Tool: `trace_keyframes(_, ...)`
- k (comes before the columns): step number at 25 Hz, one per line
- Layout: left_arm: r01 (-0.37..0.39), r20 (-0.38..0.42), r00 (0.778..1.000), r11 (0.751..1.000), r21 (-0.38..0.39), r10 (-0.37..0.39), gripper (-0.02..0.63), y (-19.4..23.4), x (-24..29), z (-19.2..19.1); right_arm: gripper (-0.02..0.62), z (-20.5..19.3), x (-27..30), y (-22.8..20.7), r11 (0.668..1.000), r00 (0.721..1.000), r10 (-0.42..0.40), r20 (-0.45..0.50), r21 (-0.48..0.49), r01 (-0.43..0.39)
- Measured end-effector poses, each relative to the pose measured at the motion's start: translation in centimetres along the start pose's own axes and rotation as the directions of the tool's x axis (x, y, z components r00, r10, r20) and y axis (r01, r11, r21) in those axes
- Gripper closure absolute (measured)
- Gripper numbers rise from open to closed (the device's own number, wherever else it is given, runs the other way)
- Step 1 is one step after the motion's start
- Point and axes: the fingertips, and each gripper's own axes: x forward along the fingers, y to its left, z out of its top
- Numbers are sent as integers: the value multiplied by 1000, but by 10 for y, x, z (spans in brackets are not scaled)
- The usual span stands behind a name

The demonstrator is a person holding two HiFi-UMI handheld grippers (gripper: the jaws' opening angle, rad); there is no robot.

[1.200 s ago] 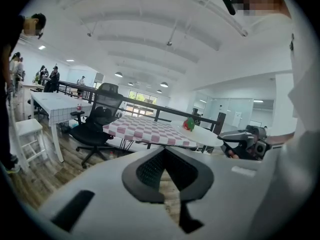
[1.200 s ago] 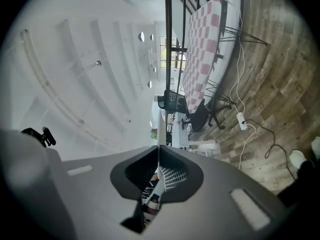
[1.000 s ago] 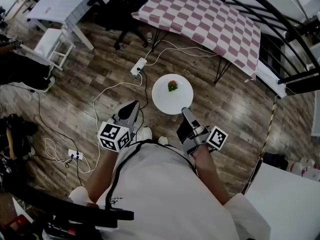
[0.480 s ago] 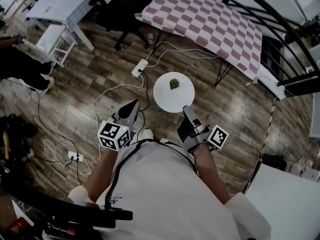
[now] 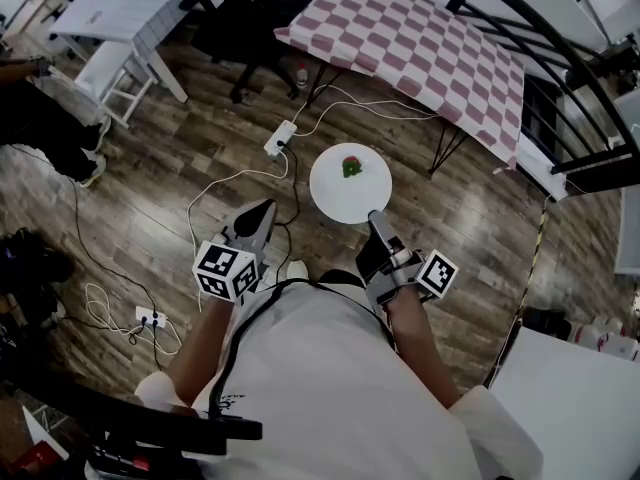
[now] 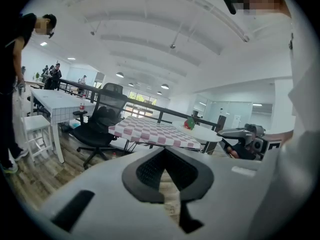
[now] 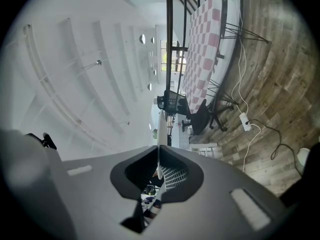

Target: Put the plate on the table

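One relation governs the coming move: the plate [image 5: 345, 196] sticks out forward from the right gripper [image 5: 378, 220], and the checkered table [image 5: 430, 48] lies straight on beyond the plate's far rim. That gripper's jaws are pinched narrow on the plate's near rim; its own view shows the rim edge-on, running up from between the pads. The plate is held roughly level in the air over the wooden floor [image 5: 200, 148], short of the table's near edge and not yet above the cloth. A small red-and-green item [image 5: 351, 166] sits on it toward the far rim, away from the fingers. The left gripper [image 5: 268, 208] hangs beside and to the left, tips together with nothing between them, clear of the plate. Since the right gripper alone carries the plate by one rim, I judge the carry must go forward and up over the near edge with the plate kept level, or the small item may slide.
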Motion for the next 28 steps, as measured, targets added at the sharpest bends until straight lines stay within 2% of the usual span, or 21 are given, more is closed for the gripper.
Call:
trace_keyframes(17,-30,-5,1000,999,-23,30,598,26,-16,-7,575,-3,22,-2,1000,1000,1,1,-9,-1)
trace_keyframes(28,-39,-16,999,999,-30,39,598,35,15,-1,577,25,44,-9,1000,1000,-6,-8,-9,6)
